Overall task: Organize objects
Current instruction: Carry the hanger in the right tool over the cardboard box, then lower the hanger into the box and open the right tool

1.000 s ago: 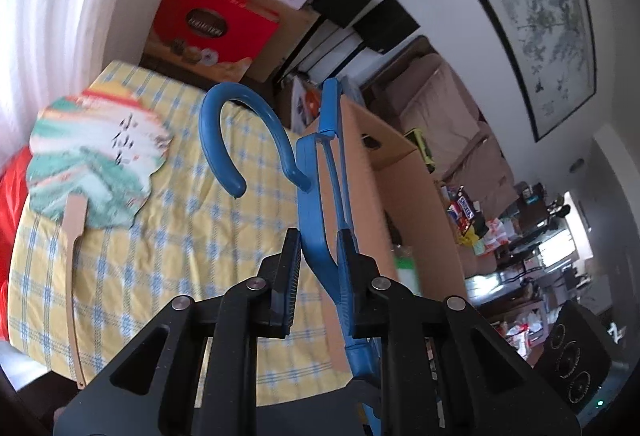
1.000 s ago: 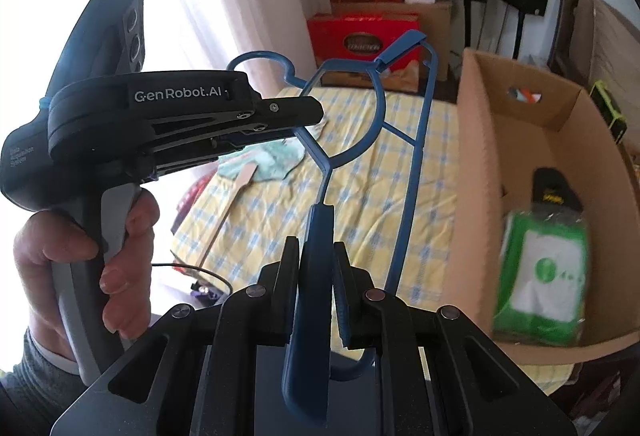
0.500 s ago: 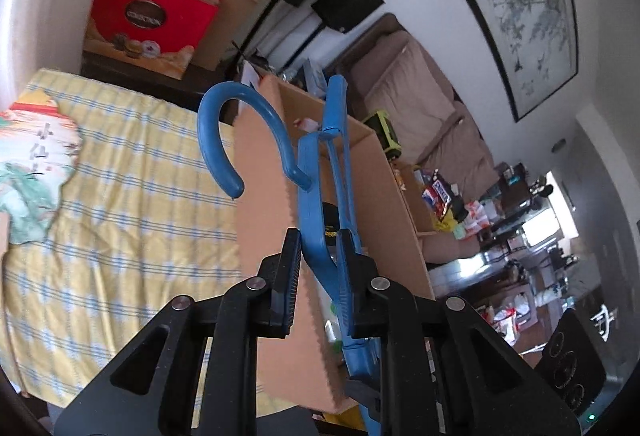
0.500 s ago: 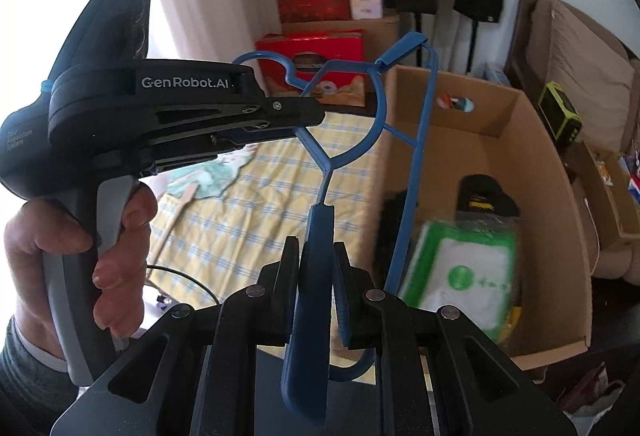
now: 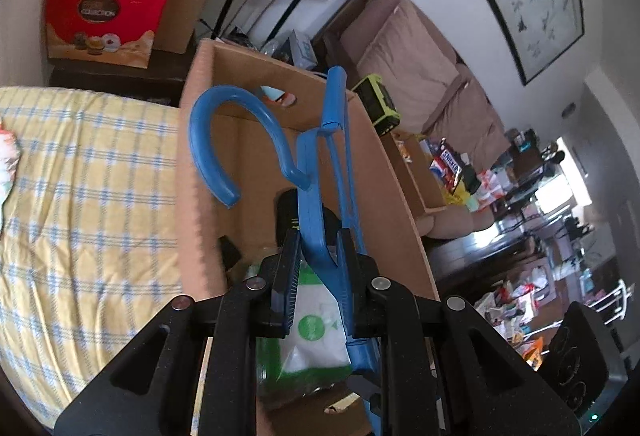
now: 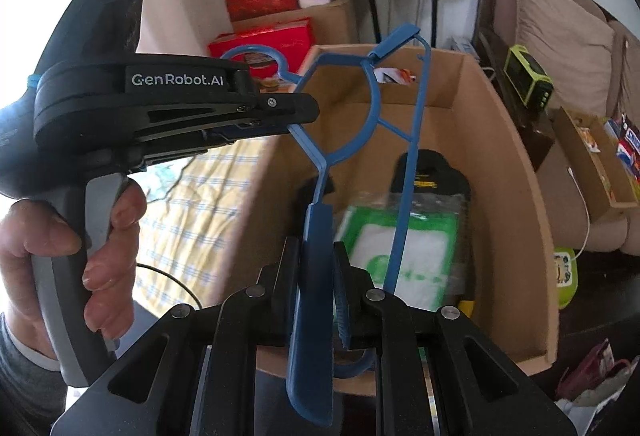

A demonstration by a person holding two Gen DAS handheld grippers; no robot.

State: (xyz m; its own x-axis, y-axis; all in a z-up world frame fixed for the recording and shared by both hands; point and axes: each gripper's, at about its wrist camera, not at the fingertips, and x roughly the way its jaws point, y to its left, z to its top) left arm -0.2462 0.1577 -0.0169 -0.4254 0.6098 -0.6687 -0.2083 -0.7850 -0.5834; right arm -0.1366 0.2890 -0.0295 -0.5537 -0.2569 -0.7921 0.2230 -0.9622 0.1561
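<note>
Both left gripper [image 5: 316, 268] and right gripper [image 6: 318, 276] squeezed tight on the blue hanger [image 6: 404, 171], held long-ways right above the open cardboard box [image 6: 516, 171] below.

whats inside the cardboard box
Inside the cardboard box lie a green and white packet and a black item. The blue hanger and grippers hide part of the floor.

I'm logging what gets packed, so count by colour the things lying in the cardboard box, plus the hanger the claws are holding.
Blue: 1, the hanger
Green and white: 1, a packet
Black: 2, a pouch and a smaller item
Total: 4
</note>
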